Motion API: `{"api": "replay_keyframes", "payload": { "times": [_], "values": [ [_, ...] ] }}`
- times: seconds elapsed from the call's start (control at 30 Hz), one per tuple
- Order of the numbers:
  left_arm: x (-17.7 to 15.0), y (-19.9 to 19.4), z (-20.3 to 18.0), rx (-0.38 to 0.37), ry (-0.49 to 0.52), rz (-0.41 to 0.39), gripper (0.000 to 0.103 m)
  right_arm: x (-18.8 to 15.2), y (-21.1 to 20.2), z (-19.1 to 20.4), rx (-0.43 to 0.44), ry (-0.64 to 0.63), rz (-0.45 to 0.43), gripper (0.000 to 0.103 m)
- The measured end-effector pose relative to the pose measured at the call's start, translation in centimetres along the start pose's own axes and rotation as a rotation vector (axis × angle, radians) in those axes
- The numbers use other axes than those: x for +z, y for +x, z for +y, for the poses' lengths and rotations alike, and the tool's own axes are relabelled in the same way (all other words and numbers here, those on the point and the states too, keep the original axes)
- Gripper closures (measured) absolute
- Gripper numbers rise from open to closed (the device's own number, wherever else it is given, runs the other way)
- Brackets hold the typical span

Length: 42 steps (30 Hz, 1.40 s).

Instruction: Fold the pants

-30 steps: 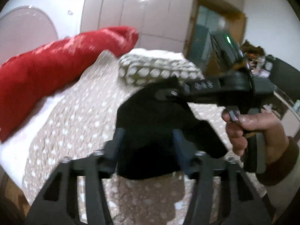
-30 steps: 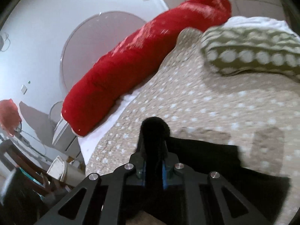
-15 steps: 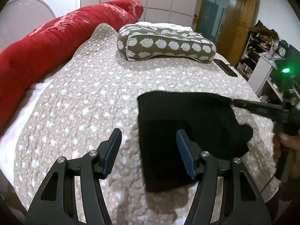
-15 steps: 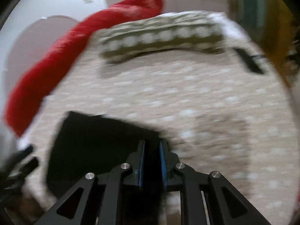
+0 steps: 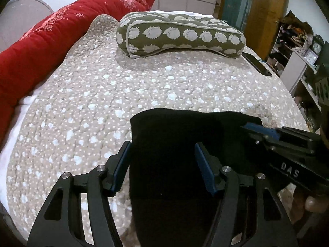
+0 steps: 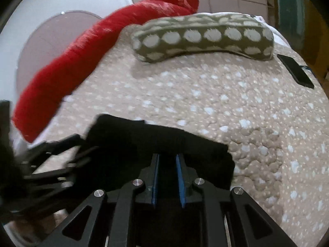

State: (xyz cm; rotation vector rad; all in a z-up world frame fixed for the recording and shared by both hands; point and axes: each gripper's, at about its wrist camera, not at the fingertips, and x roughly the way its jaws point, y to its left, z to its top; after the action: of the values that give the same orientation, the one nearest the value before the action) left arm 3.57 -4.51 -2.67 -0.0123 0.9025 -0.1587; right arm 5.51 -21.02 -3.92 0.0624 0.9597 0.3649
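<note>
Pants (image 5: 185, 135) lie as a black folded slab on the quilted bed (image 5: 123, 86), lower centre of both frames, far edge straight and toward the pillow (image 5: 181, 35). Left hand-held gripper (image 5: 162, 164): jaws wide apart, having just been opening, straddling the near left part of the fabric with blue pads clear of it, nothing clamped. Right hand-held gripper (image 6: 167, 177): jaws nearly together with a thin gap, also just been opening; dark cloth lies beneath and between the pads, but I cannot tell whether they pinch it or have let go (black on black, some blur). Risk, as I judge it: if the right pads still drag a layer when pulled away, the top fold would lift and skew; the wide left jaws could likewise snag the left edge and undo the stack. Left wrist view shows the right tool entering from the right edge, a fingertip (image 5: 312, 202) at lower right, cluttered shelves (image 5: 296, 47) at upper right. Right wrist view alone shows the fold's right corner against the quilt and the whole phone (image 6: 295, 70) at right; red bolster (image 6: 102, 47) runs up the left in both.
</note>
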Motion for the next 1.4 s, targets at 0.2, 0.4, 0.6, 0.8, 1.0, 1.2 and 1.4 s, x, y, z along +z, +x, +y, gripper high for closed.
{"api": "replay_keyframes", "payload": {
  "times": [0.2, 0.4, 0.6, 0.8, 1.0, 1.2, 1.4],
  "values": [
    [0.3, 0.2, -0.2, -0.001, 0.0, 0.001, 0.037, 0.9, -0.7, -0.2, 0.007, 0.025, 0.001, 0.088],
    [0.1, 0.1, -0.2, -0.001, -0.002, 0.001, 0.037, -2.0, -4.5, 1.6, 0.008, -0.039, 0.005, 0.087],
    [-0.3, 0.0, -0.5, 0.008, 0.004, -0.006, 0.034, -5.9, -5.4, 1.3, -0.017, -0.051, 0.041, 0.087],
    [-0.5, -0.2, -0.7, 0.015, 0.005, -0.007, 0.034, -7.1, -4.9, 0.7, -0.008, -0.031, 0.025, 0.087],
    [-1.0, -1.5, -0.3, 0.01, -0.005, 0.001, 0.034, -6.6, -6.0, 0.6, 0.005, -0.014, 0.014, 0.085],
    [-1.2, -1.1, -0.3, 0.004, -0.019, 0.011, 0.034, -4.8, -7.0, -1.6, 0.01, 0.138, -0.08, 0.069],
    [-0.8, -0.3, -0.6, 0.01, -0.02, 0.015, 0.03, -2.8, -4.0, -1.3, -0.1, 0.096, -0.052, 0.069]
  ]
}}
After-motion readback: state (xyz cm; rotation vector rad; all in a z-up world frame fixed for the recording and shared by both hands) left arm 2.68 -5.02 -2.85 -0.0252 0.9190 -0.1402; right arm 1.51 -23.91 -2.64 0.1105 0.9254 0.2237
